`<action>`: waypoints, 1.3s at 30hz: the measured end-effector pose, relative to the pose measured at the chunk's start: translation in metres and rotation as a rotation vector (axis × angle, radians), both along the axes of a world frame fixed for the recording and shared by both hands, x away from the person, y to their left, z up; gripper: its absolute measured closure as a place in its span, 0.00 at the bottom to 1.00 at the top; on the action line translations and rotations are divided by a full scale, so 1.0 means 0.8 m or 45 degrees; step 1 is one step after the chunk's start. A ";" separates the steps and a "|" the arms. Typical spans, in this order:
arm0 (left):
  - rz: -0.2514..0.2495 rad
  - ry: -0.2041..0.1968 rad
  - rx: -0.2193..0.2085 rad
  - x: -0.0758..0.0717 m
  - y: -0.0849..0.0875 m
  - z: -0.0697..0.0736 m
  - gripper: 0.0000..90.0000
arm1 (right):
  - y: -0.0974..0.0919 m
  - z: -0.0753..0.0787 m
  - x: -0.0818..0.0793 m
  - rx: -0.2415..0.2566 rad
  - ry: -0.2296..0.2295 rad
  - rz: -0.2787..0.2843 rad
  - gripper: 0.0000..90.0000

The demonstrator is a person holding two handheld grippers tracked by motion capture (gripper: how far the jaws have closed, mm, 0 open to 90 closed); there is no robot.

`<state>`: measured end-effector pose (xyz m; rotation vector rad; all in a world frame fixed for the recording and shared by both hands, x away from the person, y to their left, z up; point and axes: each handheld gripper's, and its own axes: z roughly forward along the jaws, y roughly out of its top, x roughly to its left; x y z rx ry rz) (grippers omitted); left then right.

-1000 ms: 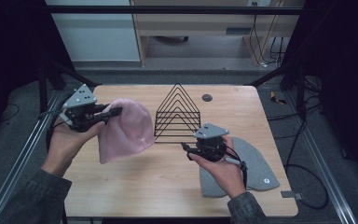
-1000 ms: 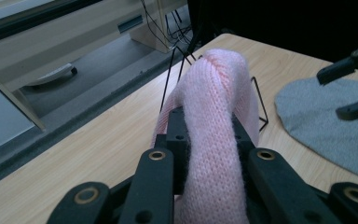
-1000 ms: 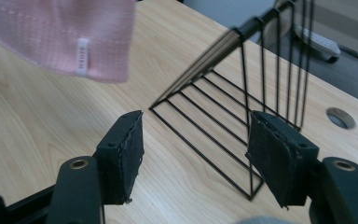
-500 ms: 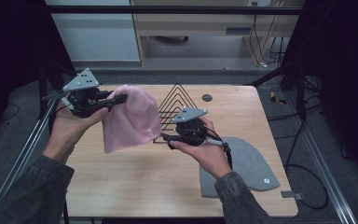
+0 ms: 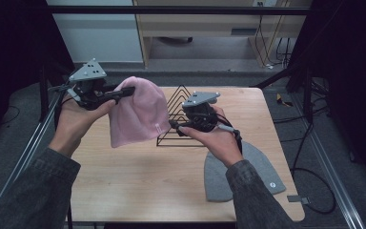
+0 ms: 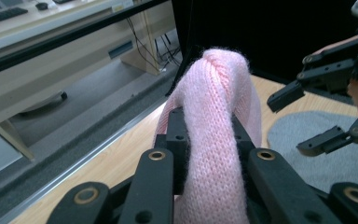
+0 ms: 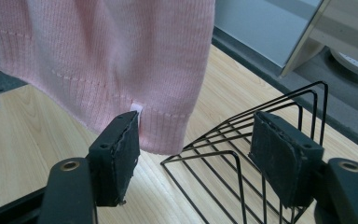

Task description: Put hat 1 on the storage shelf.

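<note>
The left gripper (image 5: 124, 91) is raised above the left side of the wooden table (image 5: 138, 186), its 2 jaws pinched on the crown of a pink hat (image 5: 138, 112). In the left gripper view the knit fabric (image 6: 216, 140) is bunched and squeezed between the black jaws. The hat hangs down from that grip, clear of the table, with its ribbed hem lowest and a small white tag on the hem.

The right gripper (image 5: 175, 126) is held near the middle of the table, its jaws spread apart and holding nothing. In the right gripper view the lower corner of the pink hat (image 7: 121, 60) hangs just in front of the jaws, the tag close to the left jaw pad (whether it touches the pad cannot be told).

A black wire rack (image 5: 183, 119) made of triangles stands on the table behind the right gripper and just beside the hanging hat; it also shows in the right gripper view (image 7: 242, 154). A grey hat (image 5: 250, 174) lies flat on the table near the right edge, partly under the right forearm.
</note>
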<state>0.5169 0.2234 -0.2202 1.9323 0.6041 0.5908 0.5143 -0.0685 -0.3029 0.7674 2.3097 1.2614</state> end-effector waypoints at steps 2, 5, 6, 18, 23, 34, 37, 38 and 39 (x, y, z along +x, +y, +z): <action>-0.005 -0.011 0.001 0.000 -0.004 0.004 0.86 | -0.001 0.000 0.003 0.002 0.000 0.003 0.37; -0.013 -0.025 0.011 0.000 -0.009 0.009 0.86 | -0.002 0.000 0.005 0.008 0.006 0.010 0.37; -0.017 -0.030 0.011 -0.001 -0.010 0.011 0.86 | -0.002 0.000 0.005 0.009 0.007 0.011 0.37; -0.059 -0.074 -0.031 -0.004 -0.022 0.029 0.86 | 0.007 -0.004 0.018 0.035 0.062 0.077 0.40; -0.058 -0.076 -0.068 0.005 -0.024 0.032 0.86 | 0.011 -0.006 0.029 0.026 0.065 0.124 0.62; -0.034 -0.057 -0.180 0.052 -0.027 0.028 0.85 | -0.007 0.012 0.063 0.007 -0.002 0.048 0.90; -0.031 -0.056 -0.185 0.064 -0.033 0.025 0.85 | -0.017 0.014 0.075 -0.006 -0.016 0.002 0.91; -0.032 -0.053 -0.178 0.068 -0.036 0.024 0.85 | -0.017 0.014 0.075 -0.006 -0.016 0.002 0.91; -0.035 -0.053 -0.167 0.073 -0.039 0.023 0.85 | -0.018 0.012 0.079 -0.015 -0.019 -0.012 0.91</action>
